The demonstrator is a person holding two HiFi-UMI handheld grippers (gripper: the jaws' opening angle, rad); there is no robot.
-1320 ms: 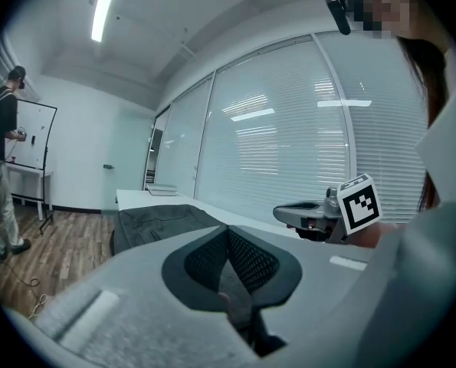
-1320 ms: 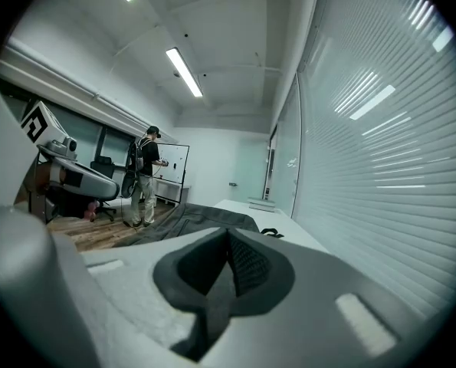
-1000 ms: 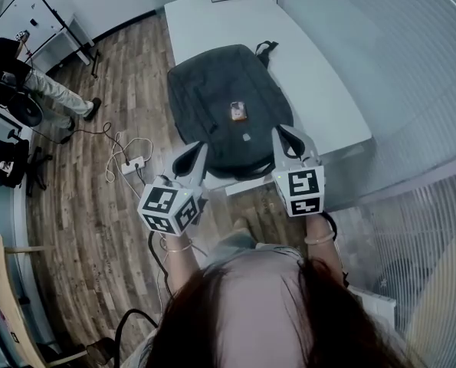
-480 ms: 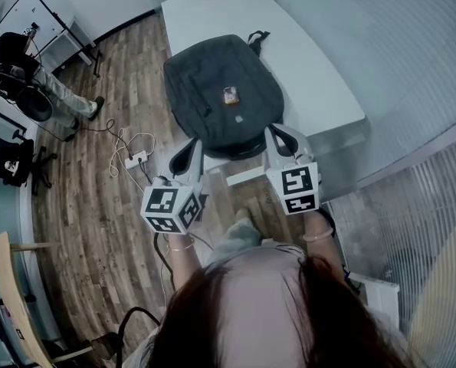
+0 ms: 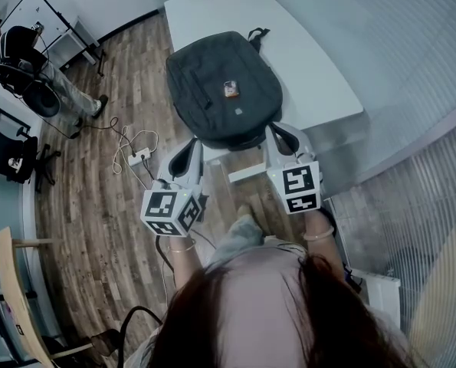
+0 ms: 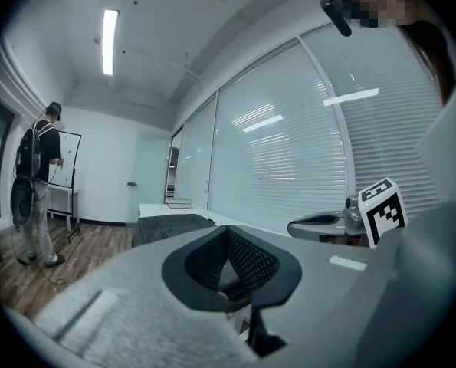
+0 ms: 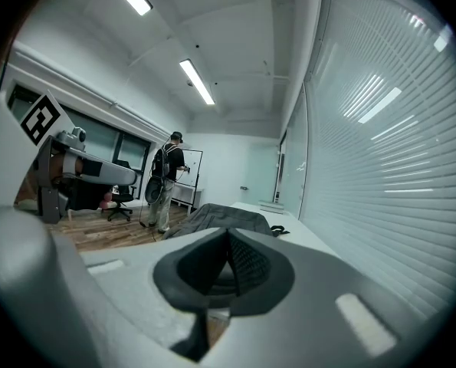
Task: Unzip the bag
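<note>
One dark backpack (image 5: 212, 83) lies flat at the near end of the white desk (image 5: 312, 67), its bottom reaching the near edge and its carry loop (image 5: 256, 34) pointing toward the far end. It looks like soft, slack fabric, not heavy, so I would expect it to bunch and slide if the zip is pulled with nothing holding the cloth. A seam that may be the zip runs down its left side. The pull itself is too small for me to pick out. A small orange tag (image 5: 230, 89) sits near the middle of the top panel. My guess is one tool should pin the fabric beside the zip's end while the other pinches the pull.

Off the near edge, the left gripper (image 5: 191, 148) is held low, pointing at the bag's left corner, jaws pressed together on nothing. The right gripper (image 5: 281, 133) is level with it by the bag's right corner, also closed and empty. Neither touches the bag.
</note>
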